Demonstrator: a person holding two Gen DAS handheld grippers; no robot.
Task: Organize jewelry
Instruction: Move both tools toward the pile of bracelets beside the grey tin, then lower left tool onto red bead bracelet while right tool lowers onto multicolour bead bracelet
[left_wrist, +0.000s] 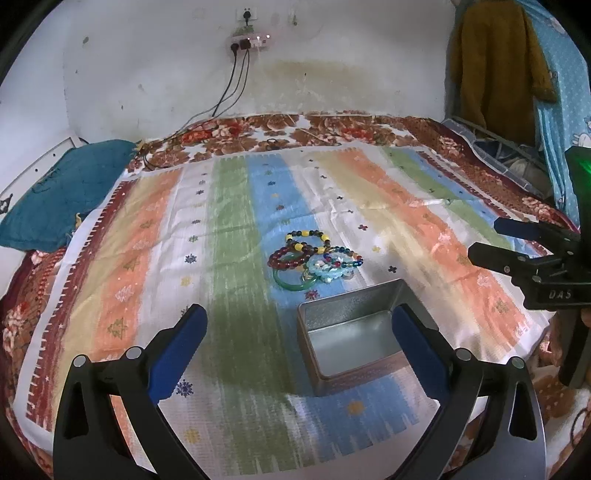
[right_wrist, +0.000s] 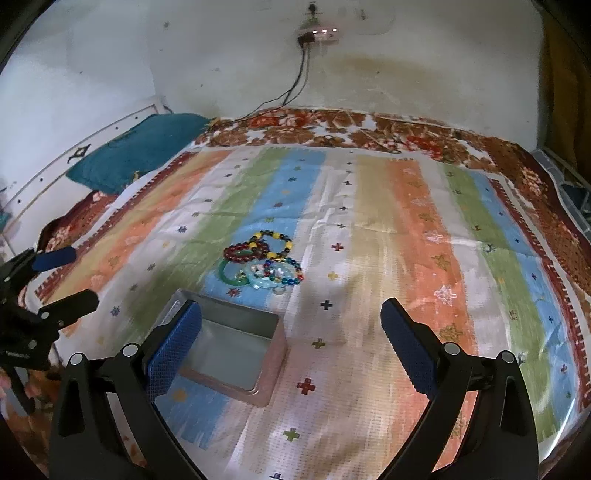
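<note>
A pile of beaded bracelets (left_wrist: 317, 258), with a green bangle (left_wrist: 293, 282) at its edge, lies on a striped cloth (left_wrist: 229, 229) spread over a bed, just beyond an open metal tin (left_wrist: 354, 332) with nothing visible inside. The left gripper (left_wrist: 299, 343) and right gripper (right_wrist: 291, 343) hover above the cloth near the tin. Both have their blue-padded fingers (right_wrist: 173, 350) spread wide, grasping nothing.
</note>
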